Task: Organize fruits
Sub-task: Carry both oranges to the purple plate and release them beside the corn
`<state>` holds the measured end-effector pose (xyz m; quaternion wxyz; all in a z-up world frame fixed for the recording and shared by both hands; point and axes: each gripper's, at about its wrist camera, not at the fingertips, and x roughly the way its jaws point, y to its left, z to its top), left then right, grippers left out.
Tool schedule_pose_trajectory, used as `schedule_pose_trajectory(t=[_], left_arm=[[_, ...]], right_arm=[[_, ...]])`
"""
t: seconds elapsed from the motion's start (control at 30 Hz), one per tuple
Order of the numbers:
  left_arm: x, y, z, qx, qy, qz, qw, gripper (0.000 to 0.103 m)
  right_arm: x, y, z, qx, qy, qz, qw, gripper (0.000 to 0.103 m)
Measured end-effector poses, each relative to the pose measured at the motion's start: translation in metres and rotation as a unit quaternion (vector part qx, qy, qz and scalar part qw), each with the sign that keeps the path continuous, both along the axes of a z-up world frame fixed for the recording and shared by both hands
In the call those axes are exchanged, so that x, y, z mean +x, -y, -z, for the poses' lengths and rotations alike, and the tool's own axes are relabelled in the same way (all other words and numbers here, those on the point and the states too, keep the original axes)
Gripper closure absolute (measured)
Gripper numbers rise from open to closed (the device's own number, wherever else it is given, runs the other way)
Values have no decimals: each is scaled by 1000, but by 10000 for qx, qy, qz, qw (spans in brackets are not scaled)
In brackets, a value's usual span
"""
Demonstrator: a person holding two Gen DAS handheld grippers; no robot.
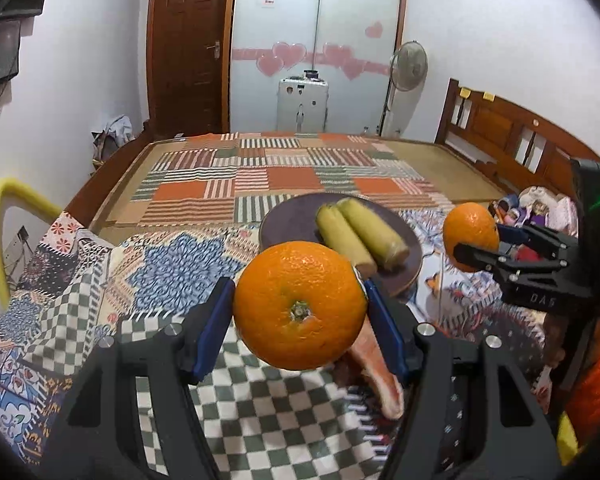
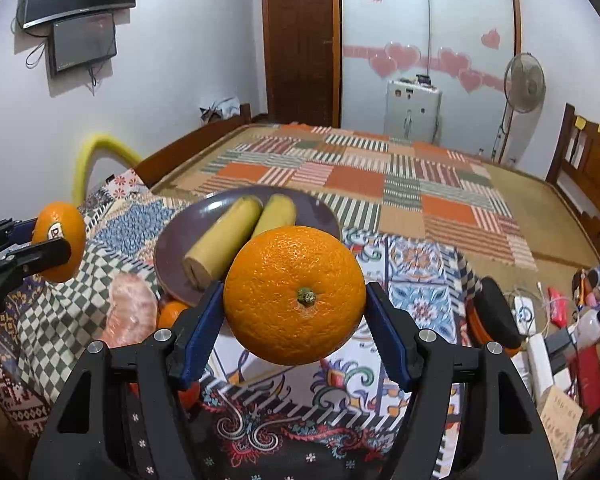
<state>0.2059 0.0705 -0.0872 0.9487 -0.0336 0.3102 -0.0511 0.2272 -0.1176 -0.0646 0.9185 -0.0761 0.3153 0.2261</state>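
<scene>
My left gripper (image 1: pixel 300 304) is clamped on an orange (image 1: pixel 300 306), blue pads pressed to both sides, fruit held up off the checked cloth (image 1: pixel 260 412), stem end facing the cam. From the right wrist view that same orange (image 2: pixel 59 242) sits far left w/ a small sticker on its side, which the left cam doesn't show. Just beyond it is the plate (image 1: pixel 288 216), dark purple, round, shallow & smooth, w/ two banana pieces (image 1: pixel 360 236) lying side by side on it: pale yellow, stubby, cut ends blunt. Under the left gripper a pink-red wedge (image 1: pixel 380 376) lies on the cloth, looks like cut fruit, can't tell which. The right view shows it as a pale pink rough lump (image 2: pixel 130 312) beside the plate's near rim, plus another orange (image 2: pixel 172 314) tucked just below that rim & partly behind my finger; left cam doesn't show that one. My right gripper (image 2: pixel 295 300) grips a second orange (image 2: pixel 295 300), pebbly glossy skin, green stem nub toward the lens, held in the air near the plate (image 2: pixel 180 264); in the left view it hangs right of the plate, pinched in black fingers (image 1: pixel 480 258). Far right, only the right cam catches a white power strip (image 2: pixel 536 352) & clutter. Patchwork quilt (image 2: pixel 420 280) is under everything.
</scene>
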Motion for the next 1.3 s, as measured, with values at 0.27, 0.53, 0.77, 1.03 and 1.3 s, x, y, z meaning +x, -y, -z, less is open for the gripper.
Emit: schedule_pose_trajectory(t=[0.27,0.53,0.77,1.03,1.3], left_arm=[[22,5,-15,63,185,-69,9998,38],[48,4,-17,199,201,-233,9993,38],[77,6,-11,436,99,-348,9984,38],[107,10,-5,539,-53,-396,9977,38],[142,18,9,458,-547,-180,9973,37]], right_arm=[[9,-5,-17,99,254,-5,9996,36],[26,-10,-27,218,399,22,9990,36],[44,-15,-26,228,408,70,9989,36],[66,-17,-19,102,289,227,9993,36],[91,-26,1,-162,-57,310,9994,36]])
